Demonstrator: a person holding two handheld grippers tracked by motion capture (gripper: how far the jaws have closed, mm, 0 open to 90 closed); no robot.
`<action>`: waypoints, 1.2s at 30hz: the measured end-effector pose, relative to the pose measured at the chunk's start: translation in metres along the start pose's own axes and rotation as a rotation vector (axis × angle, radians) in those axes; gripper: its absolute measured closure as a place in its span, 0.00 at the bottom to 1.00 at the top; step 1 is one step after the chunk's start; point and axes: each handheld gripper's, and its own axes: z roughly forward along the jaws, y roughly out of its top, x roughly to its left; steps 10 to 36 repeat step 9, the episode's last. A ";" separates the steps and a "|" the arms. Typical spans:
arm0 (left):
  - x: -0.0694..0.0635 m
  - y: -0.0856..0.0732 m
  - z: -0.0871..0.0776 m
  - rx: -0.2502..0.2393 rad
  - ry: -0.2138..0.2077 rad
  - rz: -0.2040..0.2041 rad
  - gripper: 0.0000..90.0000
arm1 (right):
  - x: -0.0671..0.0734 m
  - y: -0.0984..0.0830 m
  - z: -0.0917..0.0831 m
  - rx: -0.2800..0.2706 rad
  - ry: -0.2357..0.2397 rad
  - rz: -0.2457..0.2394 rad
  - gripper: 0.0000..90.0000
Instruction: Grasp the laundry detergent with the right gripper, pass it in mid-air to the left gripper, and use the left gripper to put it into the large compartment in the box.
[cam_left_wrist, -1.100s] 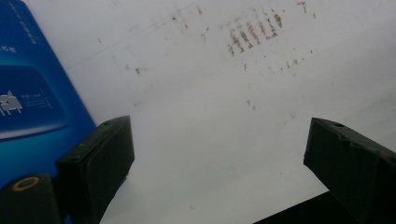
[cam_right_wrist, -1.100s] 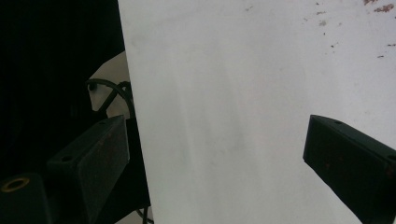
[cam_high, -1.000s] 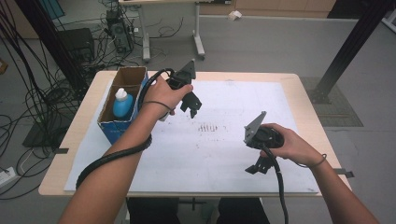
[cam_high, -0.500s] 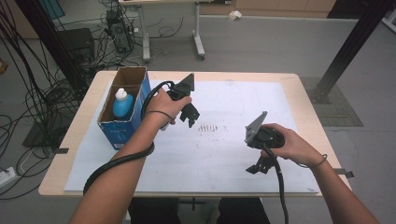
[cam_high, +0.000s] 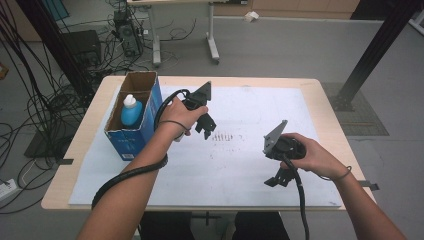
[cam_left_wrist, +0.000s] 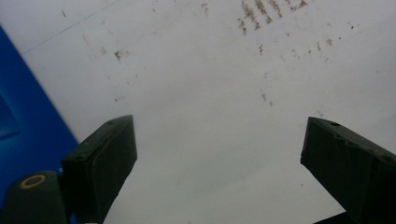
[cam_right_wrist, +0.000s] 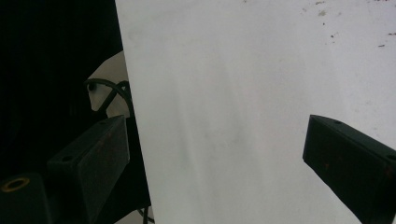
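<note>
My left gripper (cam_high: 206, 129) hangs over the white sheet (cam_high: 240, 160) just right of a blue cardboard box (cam_high: 132, 137), its jaws pointing down at the sheet. In the left gripper view the left gripper (cam_left_wrist: 219, 158) stands open over bare, speckled sheet, and the box's blue side (cam_left_wrist: 23, 126) is at the left edge. My right gripper (cam_high: 280, 179) rests low near the front right of the sheet. The right gripper view has the right gripper (cam_right_wrist: 215, 158) open too, with nothing between the jaws, above the sheet's edge.
A white-capped blue bottle (cam_high: 131, 111) stands upright inside the open box. Brown smudge marks (cam_high: 224, 136) dot the middle of the sheet. The wooden table (cam_high: 325, 100) ends close to the sheet on all sides. Cables and a table leg lie on the floor behind.
My left hand has come down towards the sheet and a little nearer to me, away from the box top. The right hand has kept still.
</note>
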 end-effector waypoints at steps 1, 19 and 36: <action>0.000 0.000 0.000 0.000 0.000 0.000 0.12 | 0.000 0.000 0.000 0.001 0.000 -0.001 0.08; -0.002 -0.002 -0.002 -0.003 0.003 0.001 0.12 | 0.001 0.000 -0.001 -0.002 -0.003 -0.001 0.08; -0.002 -0.002 -0.002 -0.003 0.003 0.001 0.12 | 0.001 0.000 -0.001 -0.002 -0.003 -0.001 0.08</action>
